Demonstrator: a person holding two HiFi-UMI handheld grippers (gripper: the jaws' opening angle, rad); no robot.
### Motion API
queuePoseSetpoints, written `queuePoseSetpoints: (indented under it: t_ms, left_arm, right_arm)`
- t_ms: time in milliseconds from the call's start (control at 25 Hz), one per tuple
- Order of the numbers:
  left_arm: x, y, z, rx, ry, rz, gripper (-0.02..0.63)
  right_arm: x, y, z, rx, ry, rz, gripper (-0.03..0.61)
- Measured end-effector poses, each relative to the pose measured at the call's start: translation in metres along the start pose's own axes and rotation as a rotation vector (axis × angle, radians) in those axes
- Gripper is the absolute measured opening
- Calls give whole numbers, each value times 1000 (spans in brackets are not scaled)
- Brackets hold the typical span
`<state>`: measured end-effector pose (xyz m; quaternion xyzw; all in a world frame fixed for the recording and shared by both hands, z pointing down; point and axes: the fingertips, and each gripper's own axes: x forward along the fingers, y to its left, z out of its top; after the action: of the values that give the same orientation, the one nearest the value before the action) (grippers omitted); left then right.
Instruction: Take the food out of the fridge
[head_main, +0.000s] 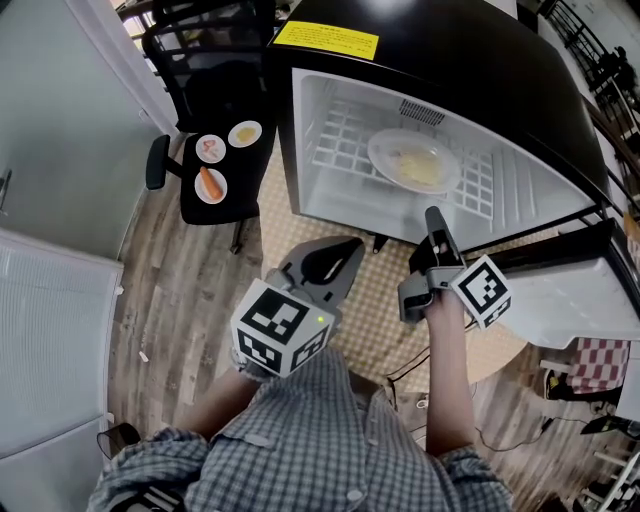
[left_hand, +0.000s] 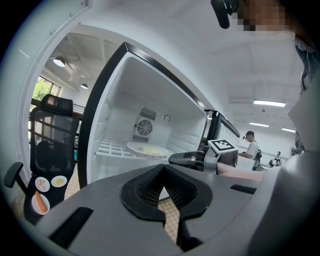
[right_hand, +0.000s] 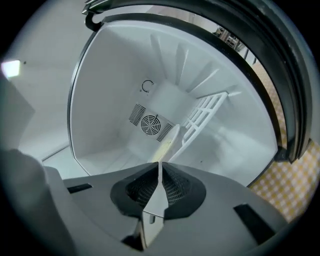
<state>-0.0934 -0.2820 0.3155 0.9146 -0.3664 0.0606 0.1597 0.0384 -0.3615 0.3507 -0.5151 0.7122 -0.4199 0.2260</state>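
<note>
The small fridge (head_main: 300, 150) stands open. On its wire shelf (head_main: 340, 140) lies a white plate of pale yellow food (head_main: 414, 160), also seen in the left gripper view (left_hand: 147, 149) and edge-on in the right gripper view (right_hand: 167, 140). My right gripper (head_main: 434, 215) is rolled onto its side just in front of the fridge's opening and points at the plate, a short way off it. Its jaws (right_hand: 160, 164) are shut and empty. My left gripper (head_main: 345, 250) hangs lower and further back, before the fridge's lower left. It too is shut with nothing in it (left_hand: 162, 167).
A black chair (head_main: 215, 165) left of the fridge carries three small plates of food. The fridge door (head_main: 580, 290) stands open at the right. A checkered mat (head_main: 370, 320) lies under the fridge. A white cabinet (head_main: 50, 320) is at the left. A person (left_hand: 248, 145) stands far behind.
</note>
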Motion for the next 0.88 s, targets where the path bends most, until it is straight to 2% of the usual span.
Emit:
queuePoseSetpoints:
  t_ms: [600,880]
  left_arm:
    - [4,2,0,-16,-13,-7,6]
    - [7,2,1,-14,-12,-4,6]
  right_arm:
    - [27,1,0,125,17,22,11]
    - [30,-1,4,228,-5,21,12]
